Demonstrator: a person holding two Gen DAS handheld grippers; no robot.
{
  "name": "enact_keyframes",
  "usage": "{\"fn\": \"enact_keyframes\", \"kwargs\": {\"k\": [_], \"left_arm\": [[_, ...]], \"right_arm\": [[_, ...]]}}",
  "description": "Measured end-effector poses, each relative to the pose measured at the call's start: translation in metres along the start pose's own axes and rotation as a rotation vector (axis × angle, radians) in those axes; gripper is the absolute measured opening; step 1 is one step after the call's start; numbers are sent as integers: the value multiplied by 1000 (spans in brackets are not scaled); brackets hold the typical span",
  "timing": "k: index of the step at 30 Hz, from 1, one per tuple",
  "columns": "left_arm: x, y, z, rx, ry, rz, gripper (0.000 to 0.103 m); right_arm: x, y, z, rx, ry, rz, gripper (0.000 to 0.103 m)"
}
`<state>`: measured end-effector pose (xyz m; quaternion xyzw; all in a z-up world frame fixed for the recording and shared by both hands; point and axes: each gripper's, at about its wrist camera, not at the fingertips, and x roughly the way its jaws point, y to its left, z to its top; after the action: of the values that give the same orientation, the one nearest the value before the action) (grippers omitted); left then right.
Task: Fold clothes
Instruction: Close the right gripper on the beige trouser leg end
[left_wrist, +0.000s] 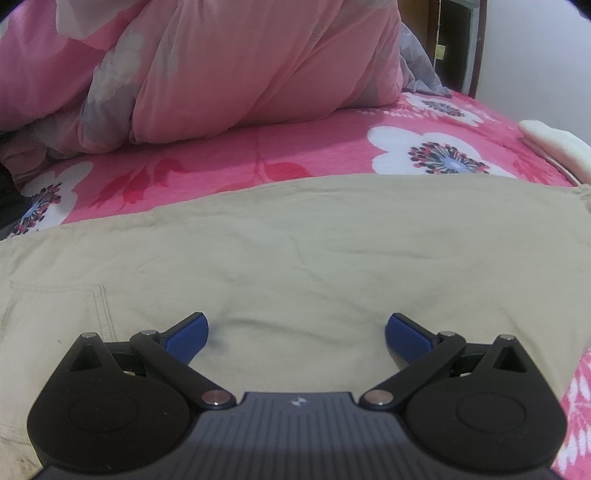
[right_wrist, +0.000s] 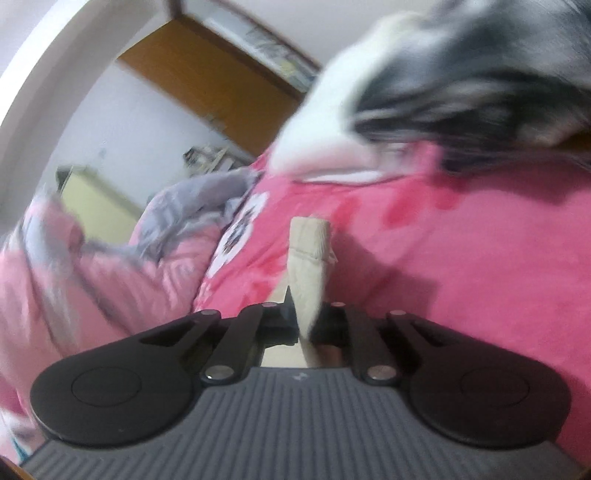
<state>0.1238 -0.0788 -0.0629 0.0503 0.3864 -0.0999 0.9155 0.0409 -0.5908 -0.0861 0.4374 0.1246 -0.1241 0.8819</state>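
Observation:
A beige garment (left_wrist: 295, 251) with a stitched pocket (left_wrist: 55, 317) at the left lies spread flat on a pink flowered bedsheet (left_wrist: 236, 155). My left gripper (left_wrist: 297, 332) hovers low over its near part, blue fingertips (left_wrist: 188, 336) wide apart and open, with only flat cloth between them. In the right wrist view, my right gripper (right_wrist: 304, 317) is shut on a hemmed end of the beige garment (right_wrist: 308, 258), which sticks up between the jaws above the pink sheet (right_wrist: 461, 258). This view is blurred by motion.
A bunched pink quilt (left_wrist: 229, 70) fills the far side of the bed. A cream fleecy cloth (left_wrist: 554, 144) lies at the right edge. A white and black fluffy item (right_wrist: 424, 81) sits ahead of the right gripper. A wooden door (right_wrist: 207, 77) and white wall stand beyond.

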Motion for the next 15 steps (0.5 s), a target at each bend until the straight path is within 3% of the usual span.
{"fn": "enact_keyframes", "kwargs": {"k": [8,15], "left_arm": [[-1,2,-1,-10,-5,-14,103],[-1,3,-2,-11,-9,-20,103]], "right_arm": [[-3,102,-58,-306,149,85,3],[-1,132,-107,-387,238,112,3]]}}
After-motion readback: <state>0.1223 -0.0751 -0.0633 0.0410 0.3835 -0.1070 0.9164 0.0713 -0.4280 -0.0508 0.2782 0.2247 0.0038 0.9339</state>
